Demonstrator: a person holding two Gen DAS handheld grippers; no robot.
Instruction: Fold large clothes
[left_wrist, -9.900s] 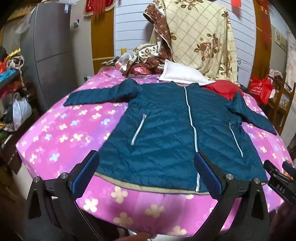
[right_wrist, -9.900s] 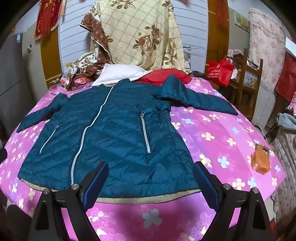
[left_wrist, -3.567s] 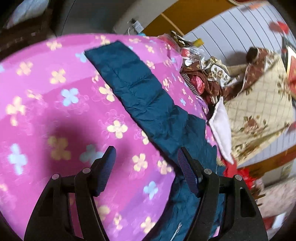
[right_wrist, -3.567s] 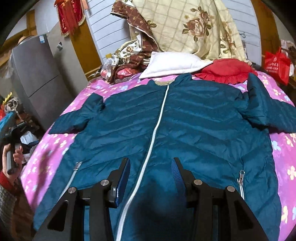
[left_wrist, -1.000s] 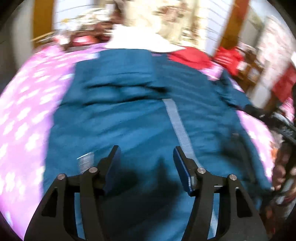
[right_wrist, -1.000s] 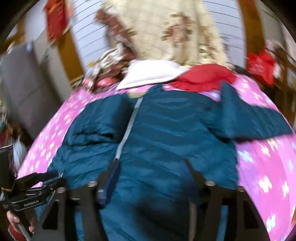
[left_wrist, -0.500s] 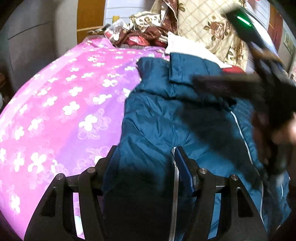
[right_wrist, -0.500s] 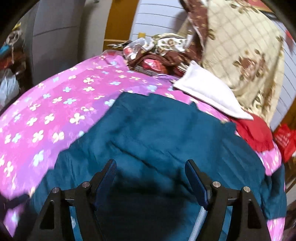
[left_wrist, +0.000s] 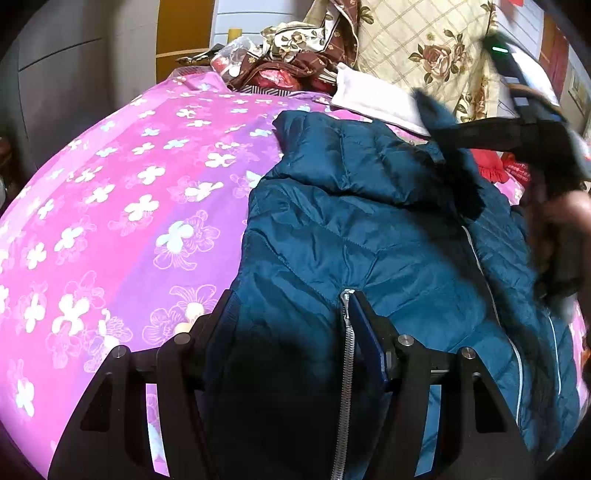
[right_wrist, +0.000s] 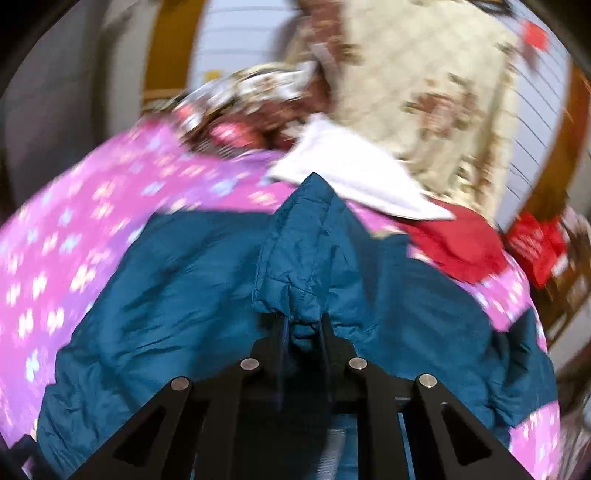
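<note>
The right tool (right_wrist: 302, 334) pinches a bunched bit of the blue jacket (left_wrist: 369, 229), which looks like the end of a sleeve (right_wrist: 306, 266). It holds that bit up over the middle of the jacket. The bit it holds is small and puffy. I think it could slip out, because the cloth is smooth and thick. Then the sleeve would flop down crooked and the fold would be messy. The right view is blurry, so the tool may be going fast, and a fast pull could drag the whole jacket out of place.

The left tool (left_wrist: 291, 325) is spread apart. It sits low over the near part of the jacket, with a pocket zipper (left_wrist: 345, 354) just beside one finger. It is not holding anything. If it pushes down hard, it could wrinkle the cloth under it.

The jacket lies on a bed with a pink flower cover (left_wrist: 122, 206). Most of the jacket is on the right side of the bed in the left view. It is dark blue, puffy and stitched in lines. The far left part looks folded over onto the body. A white pillow (left_wrist: 373, 101) and a red cloth (right_wrist: 458, 240) lie just past its far edge.
</note>
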